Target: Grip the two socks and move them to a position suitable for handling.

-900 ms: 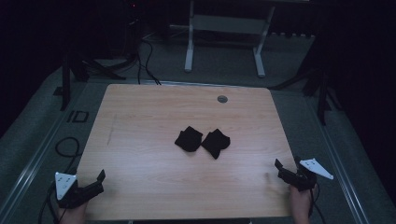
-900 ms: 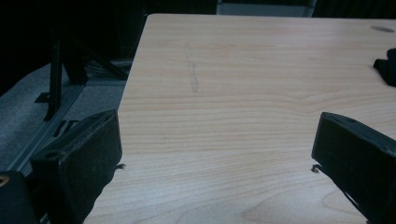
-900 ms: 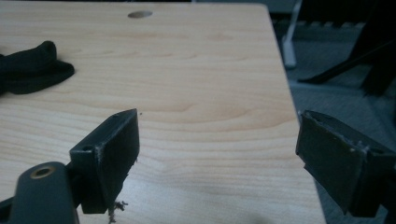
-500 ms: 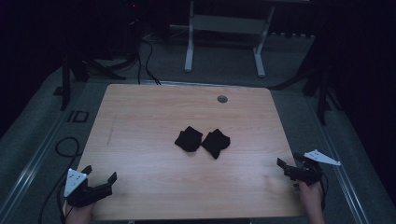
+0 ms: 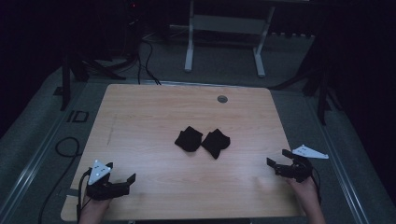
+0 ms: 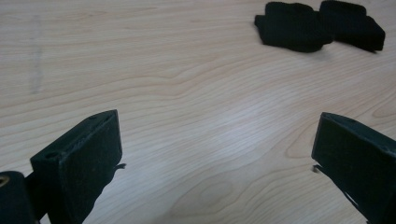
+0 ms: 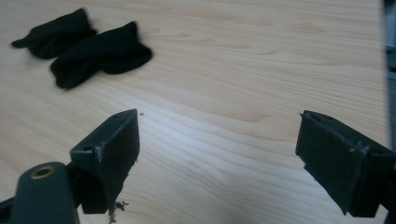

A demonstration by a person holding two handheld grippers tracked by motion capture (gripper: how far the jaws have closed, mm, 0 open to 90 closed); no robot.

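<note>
A light wooden surface (image 5: 154, 116) carries two black folded socks near its middle. The left sock (image 5: 188, 138) and the right sock (image 5: 215, 142) lie side by side, touching or nearly so, with a small round grommet (image 5: 222, 99) set into the wood near the far edge.

The left gripper (image 5: 130, 179) is held low over the near left corner, a hand (image 5: 93, 212) behind it and a grey three-cornered plate (image 5: 99, 170) on top. Its fingers (image 6: 88, 158) are spread wide with nothing between them; in the left gripper view the socks sit far off toward the upper right.

The right gripper (image 5: 276, 161) is held over the near right edge, its own hand (image 5: 306, 191) behind it. Its fingers (image 7: 116, 149) are likewise parted wide and empty, bare wood between them, and the socks appear at the upper left of the right gripper view.

A cable (image 5: 63, 147) loops on the grey floor left of the surface.
</note>
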